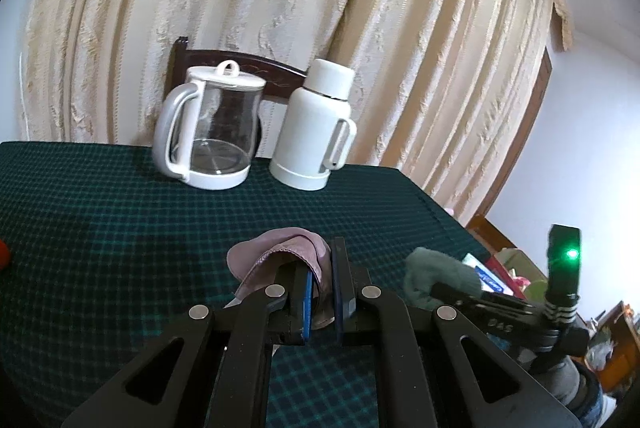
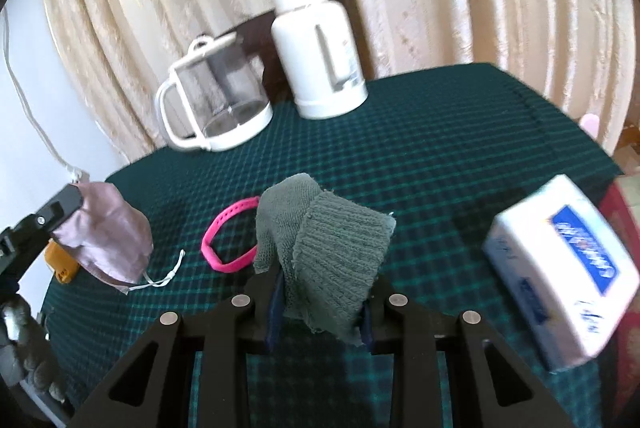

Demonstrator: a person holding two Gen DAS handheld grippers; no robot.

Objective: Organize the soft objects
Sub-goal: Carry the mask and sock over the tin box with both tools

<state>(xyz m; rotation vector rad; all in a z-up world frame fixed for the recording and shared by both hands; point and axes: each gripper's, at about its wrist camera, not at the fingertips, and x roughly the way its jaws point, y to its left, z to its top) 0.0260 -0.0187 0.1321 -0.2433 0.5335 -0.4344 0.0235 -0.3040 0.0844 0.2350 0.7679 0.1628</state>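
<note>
My left gripper is shut on a mauve cloth face mask and holds it above the green checked tablecloth. The mask also shows in the right wrist view, hanging from the left gripper with its white ear cord dangling. My right gripper is shut on a grey-green knitted sock, held above the table. The sock also shows at the right of the left wrist view.
A glass kettle with white handle and a white thermos stand at the table's back. A pink wristband lies on the cloth. A white tissue pack lies at the right edge. An orange object lies at the left.
</note>
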